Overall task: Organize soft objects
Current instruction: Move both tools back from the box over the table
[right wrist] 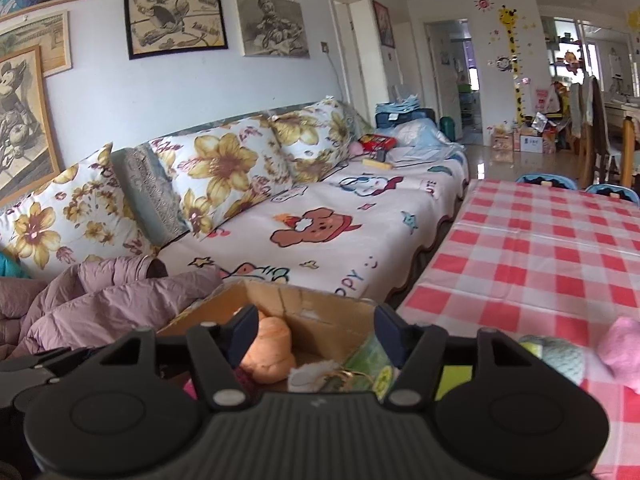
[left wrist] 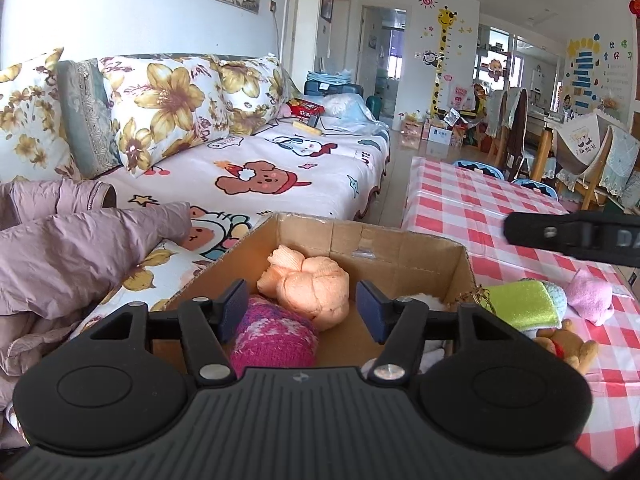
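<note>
Both claws [left wrist: 300,306] [right wrist: 316,330] gape empty over the cardboard box [left wrist: 400,248]; a lilac jacket [left wrist: 72,256] crowds its left.

A bright daylit room — pale wall [right wrist: 280,92] hung with framed drawings [right wrist: 176,20], a sofa [right wrist: 320,232] with floral cushions [right wrist: 224,164], a red-checked surface [right wrist: 540,248], a giraffe sticker [left wrist: 442,56], glossy floor [right wrist: 488,164] — chairs [left wrist: 516,128] beyond.

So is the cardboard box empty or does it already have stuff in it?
Not empty: the cardboard box already holds a peach knitted item and a magenta knitted item.
</note>
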The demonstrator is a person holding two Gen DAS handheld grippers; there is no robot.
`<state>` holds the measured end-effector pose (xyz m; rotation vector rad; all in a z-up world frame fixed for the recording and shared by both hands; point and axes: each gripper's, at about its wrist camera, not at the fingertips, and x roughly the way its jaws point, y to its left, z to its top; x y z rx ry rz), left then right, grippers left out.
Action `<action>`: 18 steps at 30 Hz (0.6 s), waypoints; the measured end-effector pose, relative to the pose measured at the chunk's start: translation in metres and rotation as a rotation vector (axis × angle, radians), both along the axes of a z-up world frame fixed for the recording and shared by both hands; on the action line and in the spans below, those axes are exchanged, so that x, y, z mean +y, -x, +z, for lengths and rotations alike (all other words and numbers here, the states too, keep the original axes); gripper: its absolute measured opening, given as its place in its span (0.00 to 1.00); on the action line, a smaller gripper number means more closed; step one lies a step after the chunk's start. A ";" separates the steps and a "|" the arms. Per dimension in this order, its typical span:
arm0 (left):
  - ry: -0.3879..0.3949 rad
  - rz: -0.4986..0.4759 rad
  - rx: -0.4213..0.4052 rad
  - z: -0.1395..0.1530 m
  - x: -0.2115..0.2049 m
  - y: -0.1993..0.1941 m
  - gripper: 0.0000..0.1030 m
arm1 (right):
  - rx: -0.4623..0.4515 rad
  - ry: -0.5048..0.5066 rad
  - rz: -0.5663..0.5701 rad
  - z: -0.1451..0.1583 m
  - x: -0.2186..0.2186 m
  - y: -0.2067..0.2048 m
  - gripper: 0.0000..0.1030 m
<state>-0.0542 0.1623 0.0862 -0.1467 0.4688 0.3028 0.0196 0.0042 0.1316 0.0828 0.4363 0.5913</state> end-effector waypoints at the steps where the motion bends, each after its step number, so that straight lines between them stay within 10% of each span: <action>1: -0.002 -0.002 0.001 0.000 -0.001 0.000 0.71 | -0.006 0.004 -0.010 0.000 -0.004 0.002 0.67; 18: -0.062 -0.053 -0.037 0.008 -0.029 0.025 0.78 | -0.062 0.117 -0.131 -0.012 -0.067 0.038 0.74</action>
